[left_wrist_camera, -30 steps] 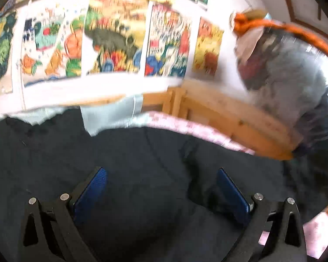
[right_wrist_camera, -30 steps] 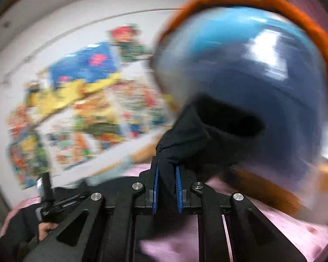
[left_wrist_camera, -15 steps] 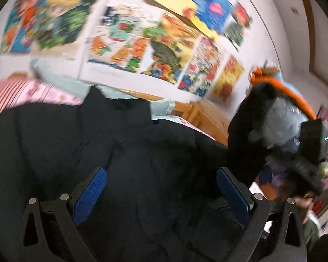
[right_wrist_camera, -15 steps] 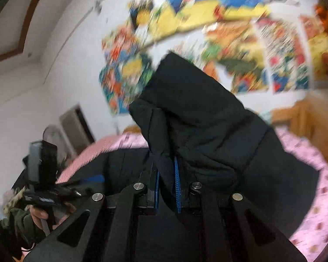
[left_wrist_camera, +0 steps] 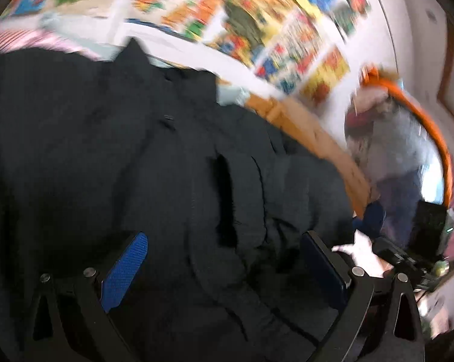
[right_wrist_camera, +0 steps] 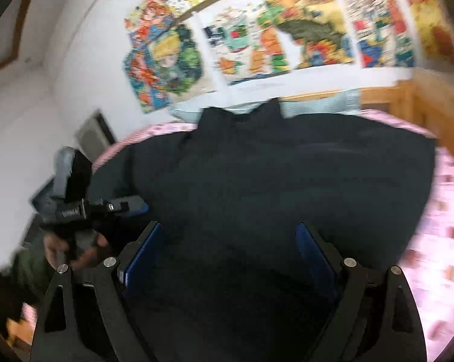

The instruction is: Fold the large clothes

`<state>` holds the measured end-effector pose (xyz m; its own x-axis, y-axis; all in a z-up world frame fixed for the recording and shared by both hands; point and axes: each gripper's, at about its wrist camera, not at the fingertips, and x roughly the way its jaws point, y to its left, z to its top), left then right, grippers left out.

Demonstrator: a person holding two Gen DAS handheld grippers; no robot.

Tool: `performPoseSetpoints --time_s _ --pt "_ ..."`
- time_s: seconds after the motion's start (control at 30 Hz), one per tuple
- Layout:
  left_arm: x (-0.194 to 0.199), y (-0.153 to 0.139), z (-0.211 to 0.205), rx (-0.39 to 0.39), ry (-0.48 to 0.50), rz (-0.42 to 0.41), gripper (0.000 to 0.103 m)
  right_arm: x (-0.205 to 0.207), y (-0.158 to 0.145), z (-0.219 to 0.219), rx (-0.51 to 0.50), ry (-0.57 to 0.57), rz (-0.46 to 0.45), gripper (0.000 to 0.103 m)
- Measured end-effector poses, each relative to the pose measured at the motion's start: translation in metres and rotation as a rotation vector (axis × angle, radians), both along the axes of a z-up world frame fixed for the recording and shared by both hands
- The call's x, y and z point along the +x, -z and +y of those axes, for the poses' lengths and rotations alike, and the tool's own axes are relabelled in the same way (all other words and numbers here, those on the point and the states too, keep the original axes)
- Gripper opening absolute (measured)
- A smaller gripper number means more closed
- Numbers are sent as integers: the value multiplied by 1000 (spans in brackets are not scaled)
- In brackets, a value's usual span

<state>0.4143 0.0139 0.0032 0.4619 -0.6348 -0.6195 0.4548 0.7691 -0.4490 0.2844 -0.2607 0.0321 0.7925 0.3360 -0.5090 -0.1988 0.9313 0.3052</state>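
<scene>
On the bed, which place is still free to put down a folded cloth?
The black jacket covers most of the pink bedspread. One bare strip shows on the right, between the jacket's edge and the wooden bed frame. The left side is crowded by the left gripper.

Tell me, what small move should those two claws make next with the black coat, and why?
Probably lower the right gripper and close it on the coat's near edge. Both it and the left gripper are open and hold nothing, while the coat lies spread on the pink bed, collar toward the posters. Folding needs a fresh grip first.
</scene>
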Motion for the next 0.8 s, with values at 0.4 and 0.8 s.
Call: performPoseSetpoints --time_s 0.4,0.8 --pt "64 12 -99 241 -14 -68 45 -33 20 -74 -24 222 85 86" --pt "9 -59 -58 192 -152 -310 4 -24 12 -94 7 327 60 86"
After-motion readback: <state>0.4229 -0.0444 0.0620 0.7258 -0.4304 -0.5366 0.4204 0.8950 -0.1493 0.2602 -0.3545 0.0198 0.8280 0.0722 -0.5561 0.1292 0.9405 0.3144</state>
